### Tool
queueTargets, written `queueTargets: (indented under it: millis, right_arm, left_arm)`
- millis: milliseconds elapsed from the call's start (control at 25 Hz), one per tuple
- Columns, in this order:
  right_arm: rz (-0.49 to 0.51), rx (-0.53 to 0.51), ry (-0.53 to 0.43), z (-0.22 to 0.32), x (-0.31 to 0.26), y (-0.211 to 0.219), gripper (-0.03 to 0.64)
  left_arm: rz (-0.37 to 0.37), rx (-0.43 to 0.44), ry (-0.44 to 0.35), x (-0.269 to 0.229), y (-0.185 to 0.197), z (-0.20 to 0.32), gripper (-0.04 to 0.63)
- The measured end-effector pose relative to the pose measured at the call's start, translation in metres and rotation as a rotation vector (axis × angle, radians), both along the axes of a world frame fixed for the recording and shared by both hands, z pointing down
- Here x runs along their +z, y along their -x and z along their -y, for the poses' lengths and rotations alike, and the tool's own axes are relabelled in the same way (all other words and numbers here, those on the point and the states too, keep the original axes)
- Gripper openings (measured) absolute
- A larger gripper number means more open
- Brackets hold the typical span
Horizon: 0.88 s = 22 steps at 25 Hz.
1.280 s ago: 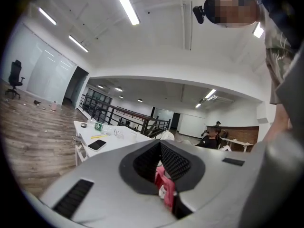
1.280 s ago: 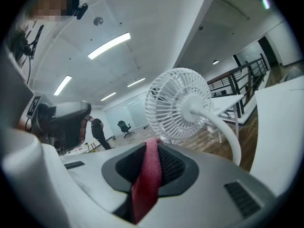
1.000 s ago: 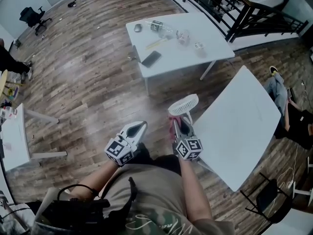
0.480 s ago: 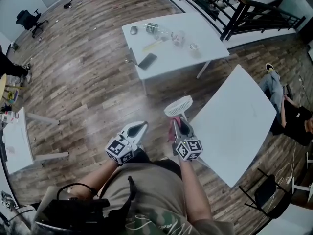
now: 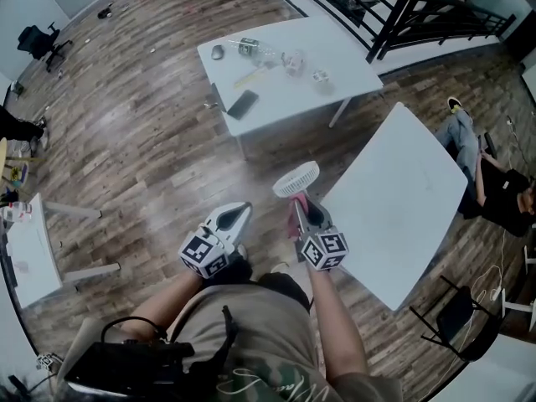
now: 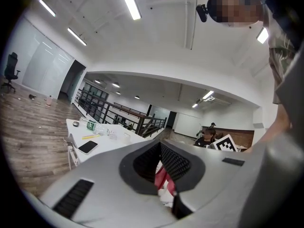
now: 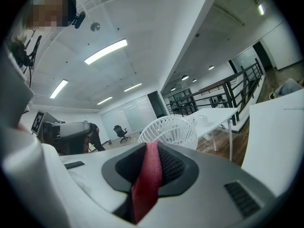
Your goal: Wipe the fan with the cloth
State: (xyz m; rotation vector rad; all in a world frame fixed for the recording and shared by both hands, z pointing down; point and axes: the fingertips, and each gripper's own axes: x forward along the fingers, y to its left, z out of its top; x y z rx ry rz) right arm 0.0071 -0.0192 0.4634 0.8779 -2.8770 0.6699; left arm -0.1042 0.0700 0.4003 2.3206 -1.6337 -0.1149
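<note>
We judge wiping not yet begun: our right tongs point(image 5: 304, 210) clamp a red woven cloth point(image 7: 148, 175), the white round-caged plastic fan point(image 5: 296, 179) apparently carried at their tips, so our closed left tongs point(image 5: 242, 213) must open and take one.

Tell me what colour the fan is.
White fan, clearest in the right gripper view.

White table point(image 5: 289, 97) on wood floor point(image 5: 142, 141), black phone point(image 5: 242, 104), bottle point(image 5: 247, 47), mouse point(image 5: 218, 51) lying on it, second white table point(image 5: 402, 199) nearby
</note>
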Motion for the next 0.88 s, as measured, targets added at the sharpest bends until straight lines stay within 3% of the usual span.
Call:
queueTargets:
  millis: [280, 520, 880]
  right_arm:
    - [0.003, 0.017, -0.025, 0.009, -0.014, -0.01, 0.074]
    - [0.033, 0.066, -0.005, 0.014, -0.014, -0.018, 0.074]
    - [0.029, 0.11, -0.062, -0.009, -0.035, -0.022, 0.074]
  left_arm:
    - [-0.028, 0.048, 0.0, -0.006, -0.022, 0.0, 0.02]
    - [-0.016, 0.044, -0.025, -0.001, -0.016, 0.004, 0.02]
    - [-0.029, 0.075, -0.036, -0.005, -0.01, -0.005, 0.02]
